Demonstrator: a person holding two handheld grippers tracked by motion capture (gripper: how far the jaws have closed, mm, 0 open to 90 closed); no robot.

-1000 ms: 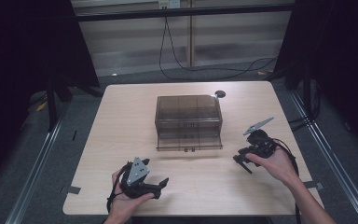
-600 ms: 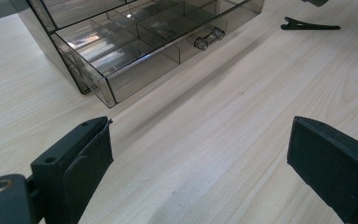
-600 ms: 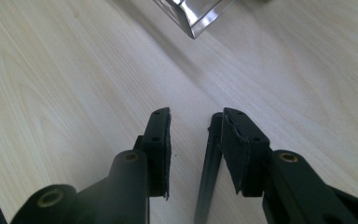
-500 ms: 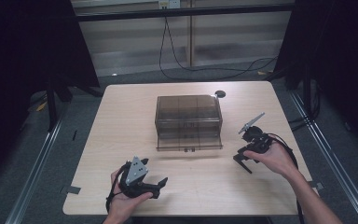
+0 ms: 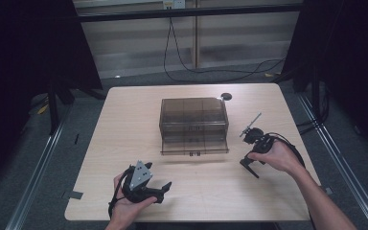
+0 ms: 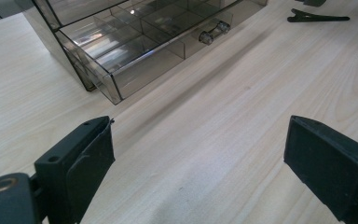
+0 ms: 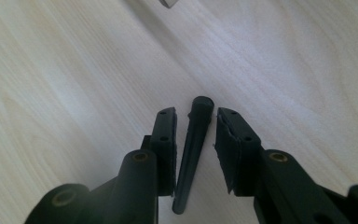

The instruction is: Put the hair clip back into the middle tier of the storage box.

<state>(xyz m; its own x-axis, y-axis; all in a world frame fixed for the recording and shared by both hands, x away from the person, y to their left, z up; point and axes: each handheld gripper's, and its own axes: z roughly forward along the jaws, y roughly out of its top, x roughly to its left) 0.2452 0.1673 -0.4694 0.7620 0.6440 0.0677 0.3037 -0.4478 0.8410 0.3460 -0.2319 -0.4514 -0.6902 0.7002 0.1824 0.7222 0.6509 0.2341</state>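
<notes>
Black slim clip (image 7: 193,154) — tapered, rounded tip, on pale wood

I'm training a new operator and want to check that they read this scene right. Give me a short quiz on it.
1. What lies between the jaws of the right tool? A: a black clip. B: a pen. C: a drawer knob.
2. True or false: the left tool is closed on the clip.
3. Fill in: the bottom drawer of the smoky box on the table stands partly ____.

Key: 1. A: the jaws have just been closing around the clip, with gaps left at both pads. 2. False: its jaws stand wide apart over bare wood. 3. Open.
</notes>
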